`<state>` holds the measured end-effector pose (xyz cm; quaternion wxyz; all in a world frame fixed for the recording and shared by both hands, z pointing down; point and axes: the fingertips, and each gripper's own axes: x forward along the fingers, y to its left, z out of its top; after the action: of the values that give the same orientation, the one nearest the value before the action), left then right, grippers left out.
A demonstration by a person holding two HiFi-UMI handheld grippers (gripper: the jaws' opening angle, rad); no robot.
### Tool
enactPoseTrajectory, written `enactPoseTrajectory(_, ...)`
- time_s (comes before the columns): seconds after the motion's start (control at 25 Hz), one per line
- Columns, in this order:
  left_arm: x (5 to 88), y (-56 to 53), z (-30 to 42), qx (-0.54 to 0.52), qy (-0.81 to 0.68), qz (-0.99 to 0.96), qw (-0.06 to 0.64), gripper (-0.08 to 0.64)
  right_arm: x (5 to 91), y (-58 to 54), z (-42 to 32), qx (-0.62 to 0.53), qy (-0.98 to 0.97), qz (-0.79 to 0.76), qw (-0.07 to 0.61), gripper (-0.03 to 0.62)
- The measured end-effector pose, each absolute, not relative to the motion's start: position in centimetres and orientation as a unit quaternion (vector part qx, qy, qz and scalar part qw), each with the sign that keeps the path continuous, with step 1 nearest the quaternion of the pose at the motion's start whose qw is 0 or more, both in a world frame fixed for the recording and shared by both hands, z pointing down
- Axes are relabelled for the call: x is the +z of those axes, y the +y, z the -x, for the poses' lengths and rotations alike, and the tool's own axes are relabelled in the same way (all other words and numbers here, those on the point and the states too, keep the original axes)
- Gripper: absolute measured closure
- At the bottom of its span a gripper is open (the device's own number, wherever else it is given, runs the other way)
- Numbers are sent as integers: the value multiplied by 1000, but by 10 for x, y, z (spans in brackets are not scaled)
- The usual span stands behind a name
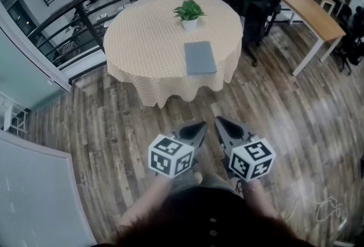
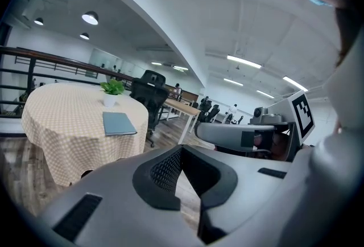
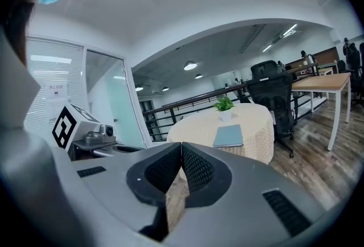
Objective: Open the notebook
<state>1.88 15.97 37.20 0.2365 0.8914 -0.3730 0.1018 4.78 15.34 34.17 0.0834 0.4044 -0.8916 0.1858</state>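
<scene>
1. While the notebook (image 1: 199, 58) lies closed and flat on the round surface (image 1: 142, 41), both grippers are held well short of it, above the wooden floor (image 1: 102, 126).
2. The notebook is grey-blue and rests on the side of the surface nearer the person.
3. A small potted plant (image 1: 189, 11) stands beyond the notebook, near it but not touching it.
4. A pale checked cloth (image 1: 165, 89) covers the surface and hangs over its edge all round.
5. The left gripper (image 1: 197, 128) has its jaws together, tips meeting, with nothing between them.
6. The right gripper (image 1: 222, 124) is likewise closed tip to tip and holds nothing.
7. The two grippers sit side by side, close to each other, both pointing toward the surface.
8. Behind the surface runs a dark railing (image 1: 85, 9).
9. To the right of the surface stand a black office chair (image 1: 253, 4) and a wooden desk (image 1: 310, 9).
</scene>
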Motion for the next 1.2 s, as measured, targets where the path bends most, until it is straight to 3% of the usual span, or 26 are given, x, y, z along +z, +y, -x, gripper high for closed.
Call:
enactPoseTrajectory(0.36,378,128,-6,105,-384,-885,240,549,346,123,-39,196,-892,-400,74,580)
enactPoseTrajectory(1.2,405,-9,24,105,-380,-877,274,549,372,-16,-6,190,-887,-401,130,580)
